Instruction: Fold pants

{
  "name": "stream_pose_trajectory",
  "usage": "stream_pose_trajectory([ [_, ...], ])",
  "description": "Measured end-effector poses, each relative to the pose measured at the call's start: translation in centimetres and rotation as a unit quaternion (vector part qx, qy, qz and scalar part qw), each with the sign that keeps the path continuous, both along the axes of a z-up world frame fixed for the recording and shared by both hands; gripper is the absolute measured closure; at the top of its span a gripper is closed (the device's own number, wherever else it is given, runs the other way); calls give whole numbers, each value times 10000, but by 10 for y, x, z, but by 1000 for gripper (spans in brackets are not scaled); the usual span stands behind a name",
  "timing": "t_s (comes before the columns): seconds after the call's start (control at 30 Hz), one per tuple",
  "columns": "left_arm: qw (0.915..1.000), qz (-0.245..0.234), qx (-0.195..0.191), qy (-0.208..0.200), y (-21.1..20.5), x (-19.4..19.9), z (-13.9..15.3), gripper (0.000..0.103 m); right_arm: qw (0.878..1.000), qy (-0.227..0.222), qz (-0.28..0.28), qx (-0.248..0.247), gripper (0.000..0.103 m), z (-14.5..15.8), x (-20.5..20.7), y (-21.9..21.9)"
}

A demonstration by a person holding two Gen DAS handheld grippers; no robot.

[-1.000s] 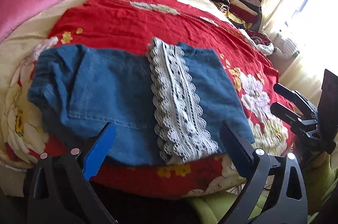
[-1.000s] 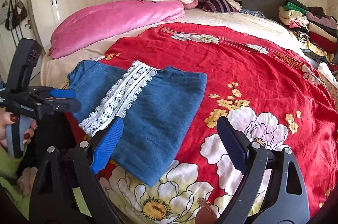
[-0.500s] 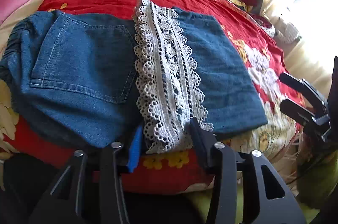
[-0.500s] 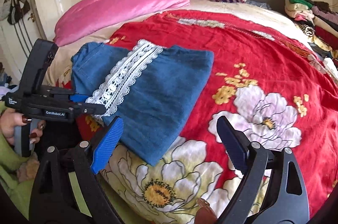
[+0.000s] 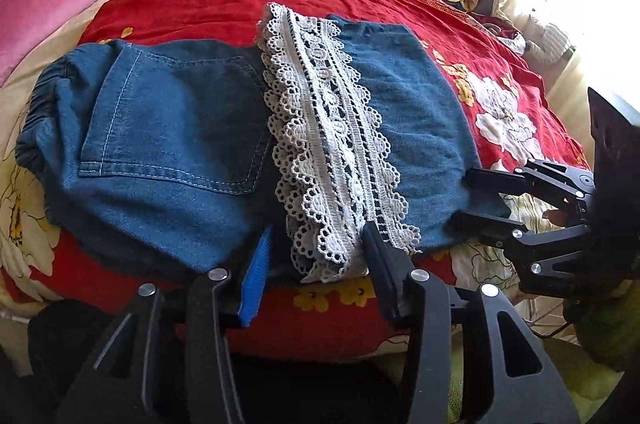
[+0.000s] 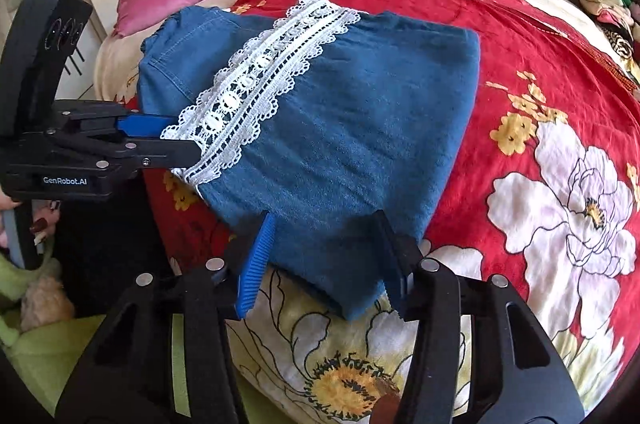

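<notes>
Fingers of the left gripper (image 5: 316, 248) straddle the lace hem (image 5: 332, 152), opening slightly, while the right gripper (image 6: 320, 248) closes around the near corner of the pants (image 6: 340, 128), half-folded on the bed (image 6: 560, 72); next, probably, pinch and lift both edges together.

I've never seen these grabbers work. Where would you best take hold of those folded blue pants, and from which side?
Along the near edge of the pants, coming in from the bed's front. There the folded layers overhang the bedspread, so jaws can straddle them: one by the lace trim, one at the plain corner.
</notes>
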State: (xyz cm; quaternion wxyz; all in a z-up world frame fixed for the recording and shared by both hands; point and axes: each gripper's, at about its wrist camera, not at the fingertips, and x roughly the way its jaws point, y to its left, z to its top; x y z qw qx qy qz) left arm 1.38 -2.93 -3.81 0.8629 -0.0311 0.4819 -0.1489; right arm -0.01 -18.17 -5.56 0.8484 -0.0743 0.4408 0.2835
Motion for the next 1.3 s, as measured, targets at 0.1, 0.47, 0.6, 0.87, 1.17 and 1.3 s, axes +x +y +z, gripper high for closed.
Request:
stream_pose_trajectory([
  [0.1,10000,21,-48,-53,1,0,3,51,10000,1,-6,-19,60,0,0,0],
  [0.47,9989,215,18,-418,13,-12,28,21,9993,-137,-167,291,47,27,-3,-14],
  [0.6,9982,289,54,-530,18,-15,37,21,9988,-241,-234,359,34,36,-3,-16],
  [0.87,9948,579,212,-809,33,-23,56,7,9973,-498,-283,469,21,58,-5,-17],
  [1.17,9888,986,436,-1036,57,-29,73,5,9946,-794,-271,604,13,86,-3,-13],
  [1.3,9861,1225,433,-1033,73,-30,76,5,9933,-936,-251,632,11,99,3,-7],
])
